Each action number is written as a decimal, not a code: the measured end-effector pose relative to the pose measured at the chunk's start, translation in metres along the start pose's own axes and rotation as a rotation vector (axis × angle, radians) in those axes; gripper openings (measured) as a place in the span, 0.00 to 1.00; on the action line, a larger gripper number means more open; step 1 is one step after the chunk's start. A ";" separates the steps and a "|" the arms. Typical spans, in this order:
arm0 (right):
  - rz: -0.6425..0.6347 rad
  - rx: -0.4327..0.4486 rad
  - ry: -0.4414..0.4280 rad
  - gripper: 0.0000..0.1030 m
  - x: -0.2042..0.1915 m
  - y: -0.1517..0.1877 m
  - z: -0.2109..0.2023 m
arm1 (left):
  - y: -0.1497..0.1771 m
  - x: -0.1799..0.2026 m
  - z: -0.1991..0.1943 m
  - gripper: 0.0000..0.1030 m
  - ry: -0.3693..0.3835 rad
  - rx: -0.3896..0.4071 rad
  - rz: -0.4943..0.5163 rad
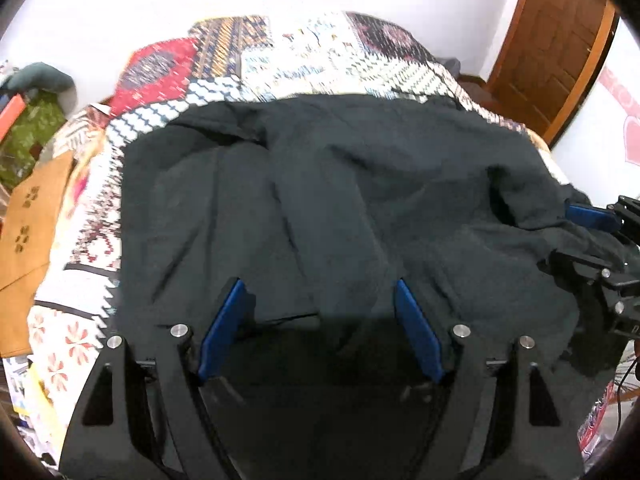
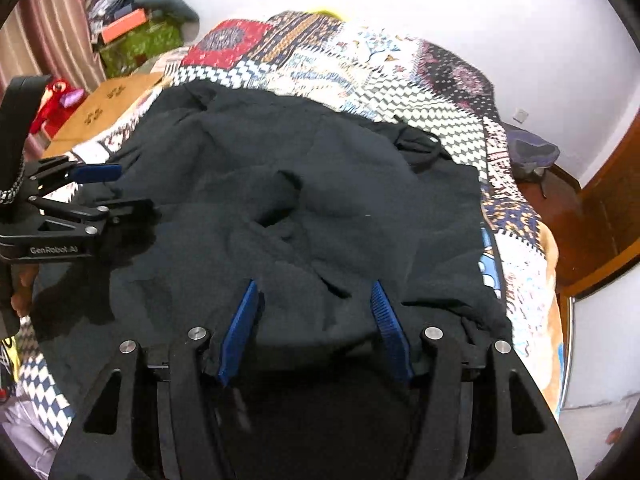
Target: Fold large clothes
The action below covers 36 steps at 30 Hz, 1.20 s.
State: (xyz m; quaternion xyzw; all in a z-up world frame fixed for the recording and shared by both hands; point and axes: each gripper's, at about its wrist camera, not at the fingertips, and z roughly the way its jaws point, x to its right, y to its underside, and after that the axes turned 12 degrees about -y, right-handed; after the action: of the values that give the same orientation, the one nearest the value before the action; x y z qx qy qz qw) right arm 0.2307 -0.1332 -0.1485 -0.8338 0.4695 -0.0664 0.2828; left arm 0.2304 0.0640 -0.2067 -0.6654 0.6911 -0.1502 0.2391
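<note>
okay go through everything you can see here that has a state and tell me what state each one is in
black garment: spread on the bed, rumpled, not yet neatly folded.
left gripper: open, over the garment's near edge.
right gripper: open, fabric between its pads.
patchwork quilt: laid flat over the bed.
wooden door: state unclear.

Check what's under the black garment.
The black garment lies on a patchwork quilt covering the bed; quilt shows past its far and side edges. What is beneath the garment's middle is covered, so anything else there can't be seen.
</note>
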 end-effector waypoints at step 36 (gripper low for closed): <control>0.432 0.027 -0.022 0.54 0.125 0.109 -0.079 | 0.164 -0.173 -0.024 0.74 0.000 -0.246 -0.421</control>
State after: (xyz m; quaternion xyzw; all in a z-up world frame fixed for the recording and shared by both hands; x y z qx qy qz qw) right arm 0.1891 -0.3117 -0.1603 -0.7105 0.6333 -0.0013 0.3068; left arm 0.0784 0.2444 -0.2505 -0.8188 0.5504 -0.1111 0.1198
